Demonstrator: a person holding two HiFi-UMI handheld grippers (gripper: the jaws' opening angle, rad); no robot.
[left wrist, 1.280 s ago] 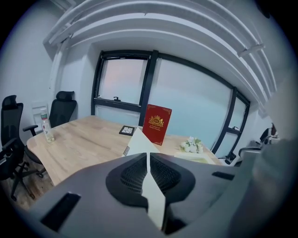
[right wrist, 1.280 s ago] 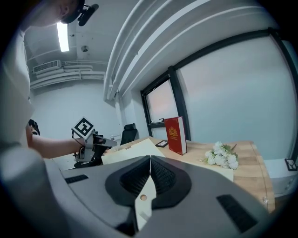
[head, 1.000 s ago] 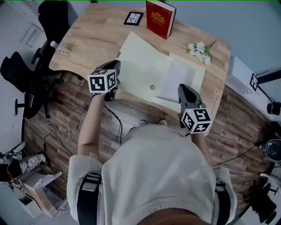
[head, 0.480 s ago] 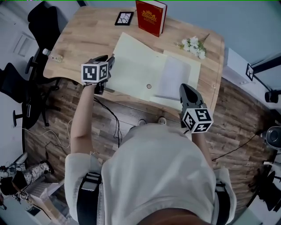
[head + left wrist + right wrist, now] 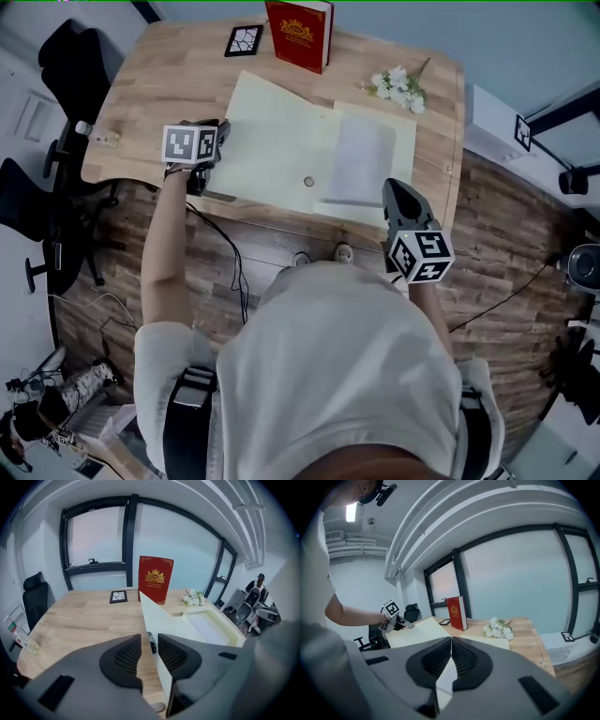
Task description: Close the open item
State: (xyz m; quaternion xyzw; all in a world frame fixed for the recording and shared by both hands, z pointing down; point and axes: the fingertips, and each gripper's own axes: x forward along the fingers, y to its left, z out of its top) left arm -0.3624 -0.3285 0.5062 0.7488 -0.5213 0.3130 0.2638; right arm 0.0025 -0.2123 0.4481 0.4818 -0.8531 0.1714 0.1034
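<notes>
Evidently the folder was not yet closed: it lay open across the wooden surface, its fold running from the far edge toward the person, with a white sheet resting in its right half. The left flap's free edge ran between the jaws of the left hand-held gripper. Those jaws had just been opening and stood wide apart, their pads not pressing on the flap. From the right gripper view that flap looked raised off the surface at its outer edge. The right hand-held gripper sat at the folder's near right corner, jaws drawn together, seemingly on a pale sliver of the folder's edge.

Closing would likely mean swinging the left flap rightward over the sheet. The left hand-held gripper was plainly nearer to that edge, while the right one seemed placed to steady the other half. A red book and white flowers stood beyond, well apart from the flap's path.
</notes>
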